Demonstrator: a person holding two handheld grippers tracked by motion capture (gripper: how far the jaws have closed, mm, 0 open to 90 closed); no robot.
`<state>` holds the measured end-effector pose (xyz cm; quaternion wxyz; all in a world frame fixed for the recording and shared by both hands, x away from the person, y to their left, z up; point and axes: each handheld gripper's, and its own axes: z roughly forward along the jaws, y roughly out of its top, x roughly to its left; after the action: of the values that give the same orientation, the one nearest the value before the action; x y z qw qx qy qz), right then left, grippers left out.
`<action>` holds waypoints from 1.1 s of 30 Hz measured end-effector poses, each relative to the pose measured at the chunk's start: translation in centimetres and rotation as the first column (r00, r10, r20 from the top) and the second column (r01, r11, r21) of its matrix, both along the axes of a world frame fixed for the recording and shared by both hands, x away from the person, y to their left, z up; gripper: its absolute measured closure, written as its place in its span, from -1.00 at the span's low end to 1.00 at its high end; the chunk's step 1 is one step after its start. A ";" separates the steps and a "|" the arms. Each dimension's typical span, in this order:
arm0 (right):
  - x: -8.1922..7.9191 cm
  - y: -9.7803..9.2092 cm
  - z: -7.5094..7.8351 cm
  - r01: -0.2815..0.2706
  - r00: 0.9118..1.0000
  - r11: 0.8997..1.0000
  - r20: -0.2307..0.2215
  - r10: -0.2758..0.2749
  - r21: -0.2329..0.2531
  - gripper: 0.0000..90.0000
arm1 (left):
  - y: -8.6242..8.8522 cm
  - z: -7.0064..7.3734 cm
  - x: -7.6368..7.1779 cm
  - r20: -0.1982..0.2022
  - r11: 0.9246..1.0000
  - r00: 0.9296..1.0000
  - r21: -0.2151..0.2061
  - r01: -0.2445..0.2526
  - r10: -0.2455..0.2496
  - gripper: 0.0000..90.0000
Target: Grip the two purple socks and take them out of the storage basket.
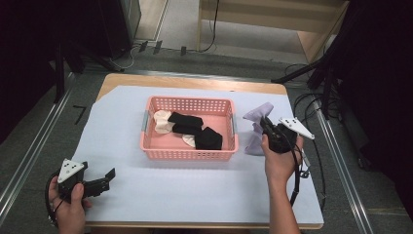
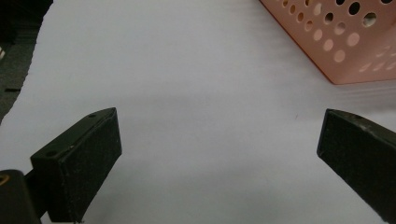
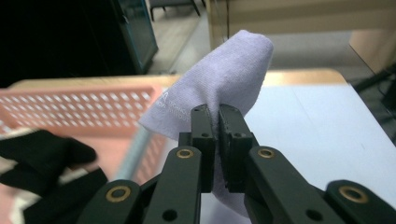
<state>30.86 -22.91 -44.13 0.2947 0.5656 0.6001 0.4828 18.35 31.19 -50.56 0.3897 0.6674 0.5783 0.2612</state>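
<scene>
I am gripping a lilac cloth (image 3: 224,79) in the right tongs (image 1: 267,126), whose jaws are pressing together on a fold of it. The cloth is hanging just off the right end of the pink basket (image 1: 189,155), near the right edge of the white table sheet (image 1: 195,195), with its lower end trailing down toward the sheet. The basket, already holding black and cream socks (image 1: 187,127), is lying directly to the left of the right tongs, so I judge the coming move to be a short sideways carry over the near rim. The cloth's long axis is running roughly up and down. The left tongs (image 1: 104,179) are resting wide open and empty near the sheet's front left corner, pointing toward the basket (image 2: 336,42), well apart from the cloth; the right hand (image 1: 280,158) is clearly the nearer.
</scene>
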 end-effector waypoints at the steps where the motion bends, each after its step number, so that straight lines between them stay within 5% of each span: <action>1: -0.1 -0.2 -0.4 0.008 1.000 1.000 -0.015 -0.008 -0.005 0.92 | 0.0 0.0 0.0 0.000 1.000 1.000 0.000 0.000 0.000 -0.99; 9: -0.6 -1.2 -3.4 0.056 0.993 0.998 -0.099 -0.058 -0.022 0.88 | 0.0 0.0 0.0 -0.002 1.000 1.000 0.002 0.001 -0.001 -0.99; 14: -0.9 -1.4 -4.2 0.089 0.994 0.996 -0.068 -0.088 0.017 0.17 | 0.0 0.0 0.0 -0.004 1.000 1.000 0.002 0.002 -0.002 -0.99; 19: -1.6 -1.9 -3.9 0.083 0.996 0.996 -0.028 -0.082 0.044 -0.20 | 0.0 0.0 0.0 0.000 1.000 1.000 0.004 -0.002 0.002 -0.99; 33: -4.5 -4.8 -4.0 0.090 0.996 0.994 -0.011 -0.090 0.058 -0.36 | -0.2 0.0 0.0 0.005 1.000 1.000 0.003 -0.009 0.009 -0.99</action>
<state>26.36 -27.69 -48.15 0.2969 0.6026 0.5607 0.4841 18.37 31.02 -50.58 0.3889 0.6648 0.5800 0.2655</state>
